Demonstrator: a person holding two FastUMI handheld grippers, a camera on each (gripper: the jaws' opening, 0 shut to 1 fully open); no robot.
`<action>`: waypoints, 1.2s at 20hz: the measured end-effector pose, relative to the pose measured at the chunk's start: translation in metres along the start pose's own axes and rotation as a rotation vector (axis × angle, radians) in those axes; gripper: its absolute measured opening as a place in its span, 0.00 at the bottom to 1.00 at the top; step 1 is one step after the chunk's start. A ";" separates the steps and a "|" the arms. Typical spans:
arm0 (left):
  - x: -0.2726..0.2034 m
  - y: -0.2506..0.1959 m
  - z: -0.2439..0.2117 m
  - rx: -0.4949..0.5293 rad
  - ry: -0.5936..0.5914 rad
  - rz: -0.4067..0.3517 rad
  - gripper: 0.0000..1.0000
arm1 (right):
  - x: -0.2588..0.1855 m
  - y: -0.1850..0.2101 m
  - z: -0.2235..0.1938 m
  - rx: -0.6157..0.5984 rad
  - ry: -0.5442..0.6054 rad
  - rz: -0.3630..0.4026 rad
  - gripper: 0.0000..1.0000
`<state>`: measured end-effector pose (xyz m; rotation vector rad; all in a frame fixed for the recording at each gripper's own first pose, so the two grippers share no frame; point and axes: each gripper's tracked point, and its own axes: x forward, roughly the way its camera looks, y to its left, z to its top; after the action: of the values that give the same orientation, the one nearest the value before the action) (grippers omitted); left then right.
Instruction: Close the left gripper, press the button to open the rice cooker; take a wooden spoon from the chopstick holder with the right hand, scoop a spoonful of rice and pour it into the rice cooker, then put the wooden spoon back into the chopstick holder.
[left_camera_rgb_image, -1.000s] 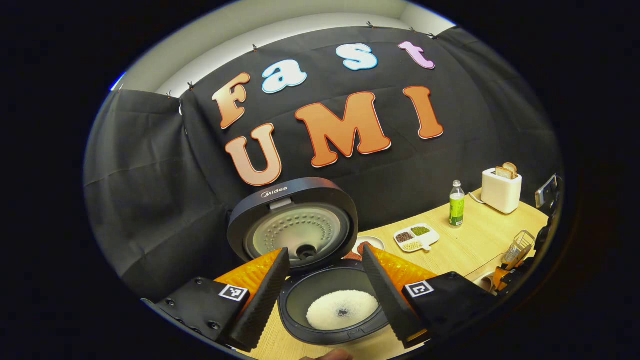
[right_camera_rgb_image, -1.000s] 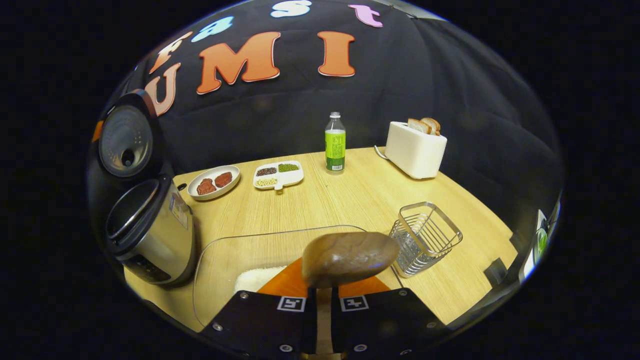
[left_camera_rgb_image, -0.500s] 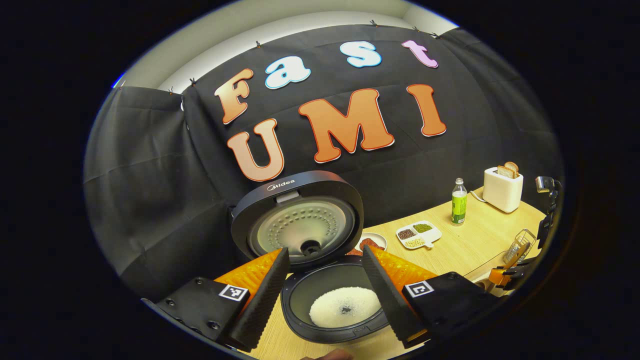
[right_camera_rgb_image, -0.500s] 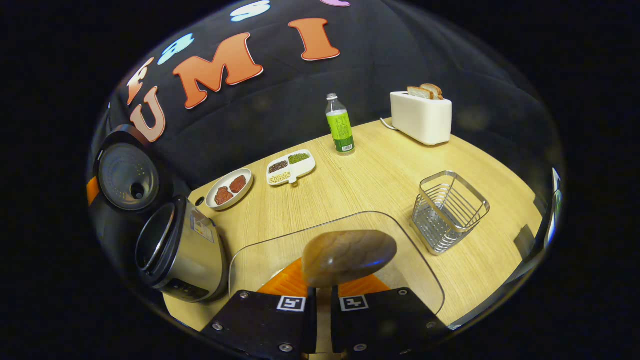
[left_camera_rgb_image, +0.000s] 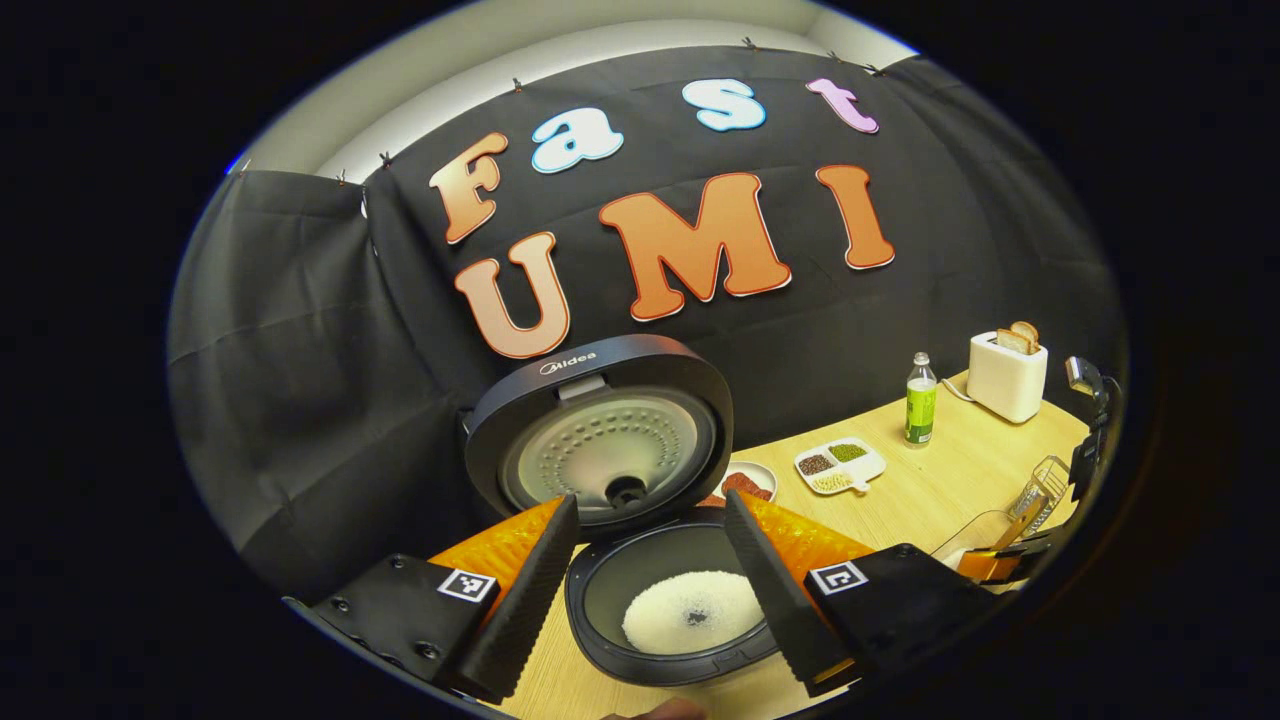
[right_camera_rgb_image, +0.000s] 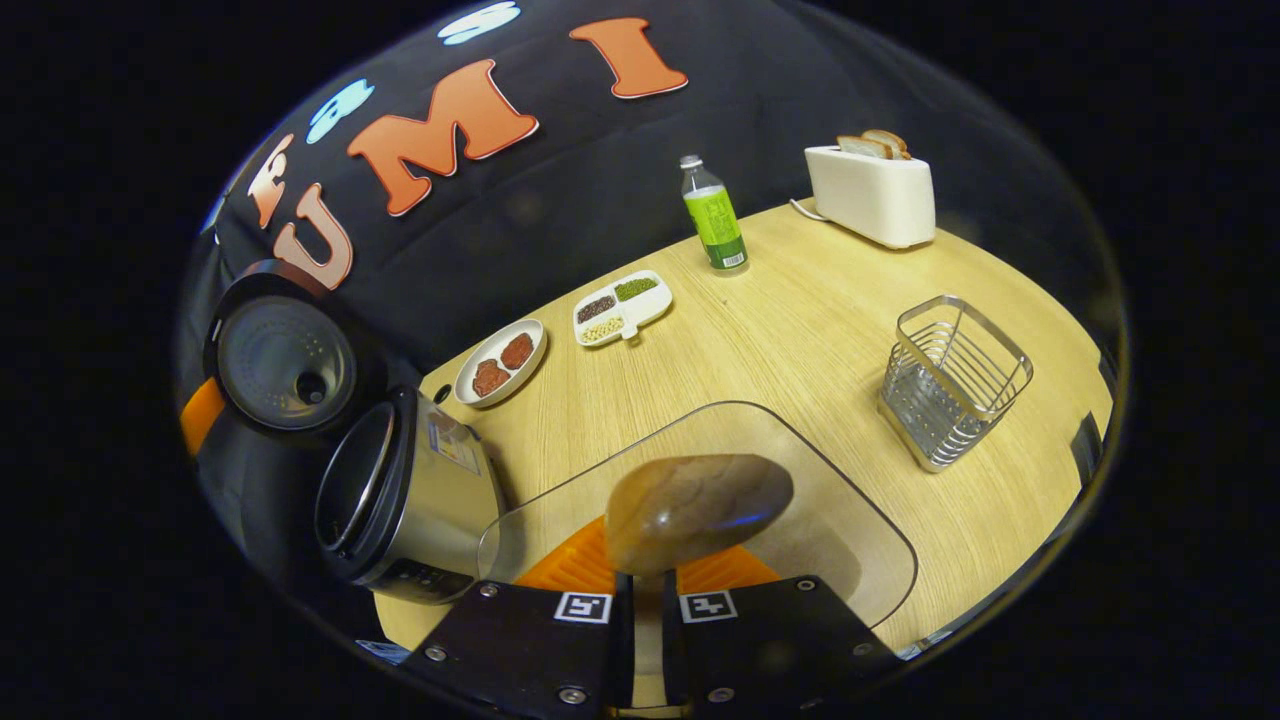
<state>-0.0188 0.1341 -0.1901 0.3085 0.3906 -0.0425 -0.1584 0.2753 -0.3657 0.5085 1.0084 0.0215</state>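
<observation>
The rice cooker (left_camera_rgb_image: 600, 440) stands open with its lid raised, and white rice (left_camera_rgb_image: 692, 612) lies in its inner pot. My left gripper (left_camera_rgb_image: 650, 590) hovers open just above the pot, one finger on each side of it and nothing between them. My right gripper (right_camera_rgb_image: 648, 578) is shut on the handle of the wooden spoon (right_camera_rgb_image: 697, 510), whose bowl hangs over a clear glass container (right_camera_rgb_image: 830, 500). No rice shows on the spoon. The open rice cooker (right_camera_rgb_image: 410, 500) is to the spoon's left. The wire chopstick holder (right_camera_rgb_image: 950, 380) stands to its right, upright on the table.
A plate with two brown pieces (right_camera_rgb_image: 500, 360), a divided dish of beans (right_camera_rgb_image: 620, 305), a green-labelled bottle (right_camera_rgb_image: 715, 215) and a white toaster with bread (right_camera_rgb_image: 870, 180) sit along the back of the wooden table (right_camera_rgb_image: 800, 330). The booth's black cloth wall closes the back.
My right gripper has turned with the spoon: in its view the rice cooker slid toward the centre and the chopstick holder drifted right and up. My left gripper stays open and barely moved.
</observation>
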 end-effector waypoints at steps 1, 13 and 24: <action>-0.001 0.001 -0.001 -0.001 0.004 0.003 0.98 | 0.000 0.005 -0.002 0.015 0.013 0.021 0.11; -0.007 0.002 -0.001 -0.011 0.019 0.029 0.98 | 0.000 0.024 -0.004 0.157 0.134 0.240 0.11; -0.011 -0.022 0.020 -0.030 0.015 0.043 0.98 | -0.008 -0.019 0.020 0.379 0.172 0.381 0.10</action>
<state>-0.0239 0.1066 -0.1748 0.2877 0.3986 0.0079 -0.1501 0.2488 -0.3583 1.0558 1.0760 0.2200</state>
